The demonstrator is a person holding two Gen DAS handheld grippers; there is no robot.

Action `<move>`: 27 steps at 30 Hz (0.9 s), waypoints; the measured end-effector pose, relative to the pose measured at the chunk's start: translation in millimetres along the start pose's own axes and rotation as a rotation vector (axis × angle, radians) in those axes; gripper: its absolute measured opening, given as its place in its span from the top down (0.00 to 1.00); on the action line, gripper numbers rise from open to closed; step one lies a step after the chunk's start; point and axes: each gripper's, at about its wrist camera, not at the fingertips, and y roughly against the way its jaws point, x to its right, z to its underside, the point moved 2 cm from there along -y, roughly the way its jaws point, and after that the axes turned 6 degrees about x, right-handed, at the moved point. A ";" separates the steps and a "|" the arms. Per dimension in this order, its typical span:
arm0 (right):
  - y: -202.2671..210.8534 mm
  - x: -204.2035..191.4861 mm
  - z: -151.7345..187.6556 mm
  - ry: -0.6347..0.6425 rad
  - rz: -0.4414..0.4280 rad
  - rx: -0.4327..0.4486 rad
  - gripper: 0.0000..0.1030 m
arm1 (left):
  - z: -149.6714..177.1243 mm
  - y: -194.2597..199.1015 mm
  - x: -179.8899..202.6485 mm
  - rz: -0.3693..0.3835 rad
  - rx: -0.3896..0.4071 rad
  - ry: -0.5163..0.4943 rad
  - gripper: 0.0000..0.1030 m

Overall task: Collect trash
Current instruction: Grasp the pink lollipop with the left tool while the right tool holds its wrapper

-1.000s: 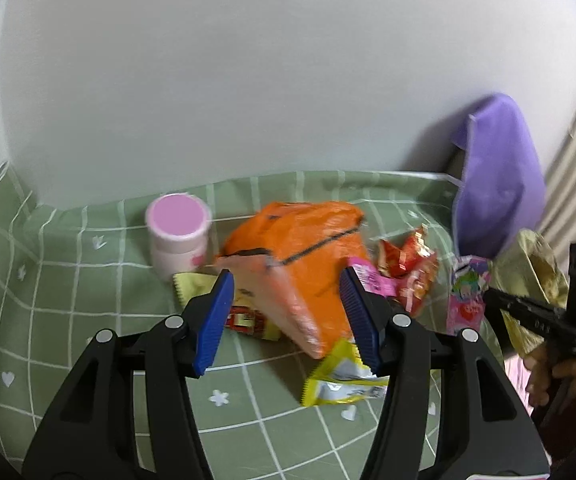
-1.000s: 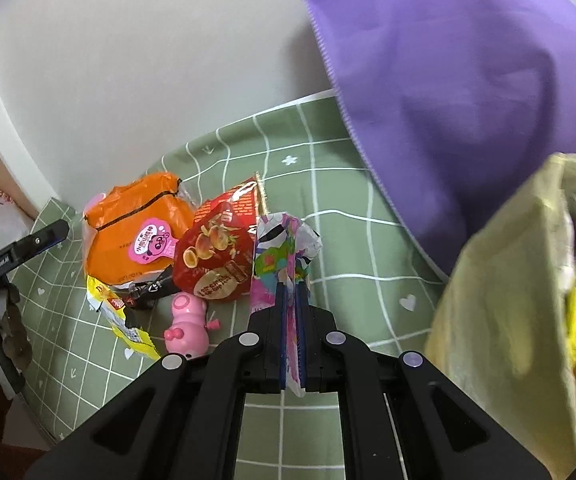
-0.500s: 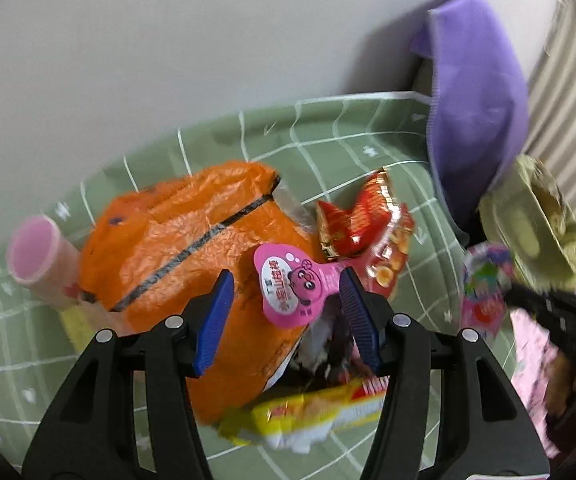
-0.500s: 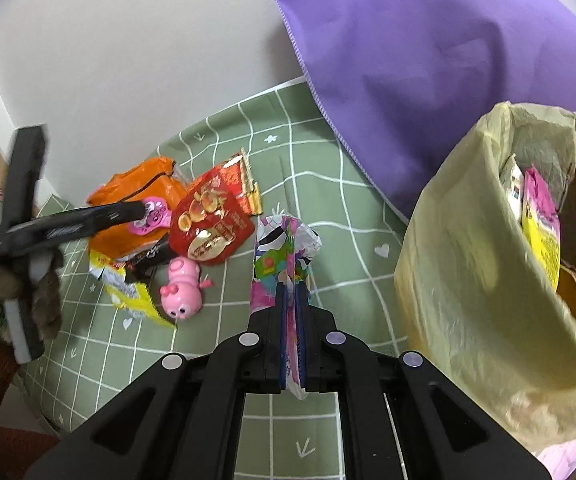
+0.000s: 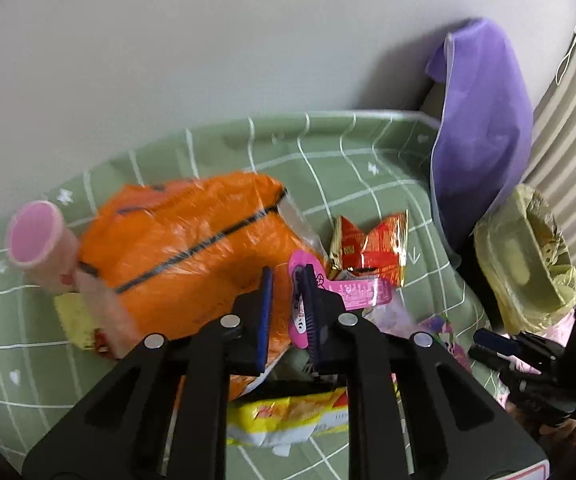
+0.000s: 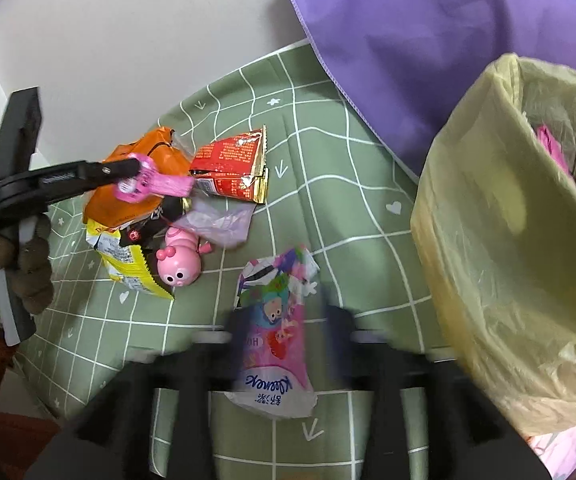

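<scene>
One pink toy pig (image 6: 178, 266) — right view only

You see a crinkled glossy orange plastic bag (image 5: 192, 248), a shiny red foil packet (image 5: 371, 248), a thin translucent yellow bin liner (image 6: 499, 240) and matt green cloth (image 6: 327, 184).

Before us, our green checked tablecloth (image 6: 327, 168), purple cloth (image 6: 427, 40) draped against pale wall (image 5: 248, 40)
</scene>
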 end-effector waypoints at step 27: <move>33.9 -27.7 9.6 0.136 0.130 0.064 0.94 | -15.6 73.4 24.2 0.003 0.178 -0.094 0.86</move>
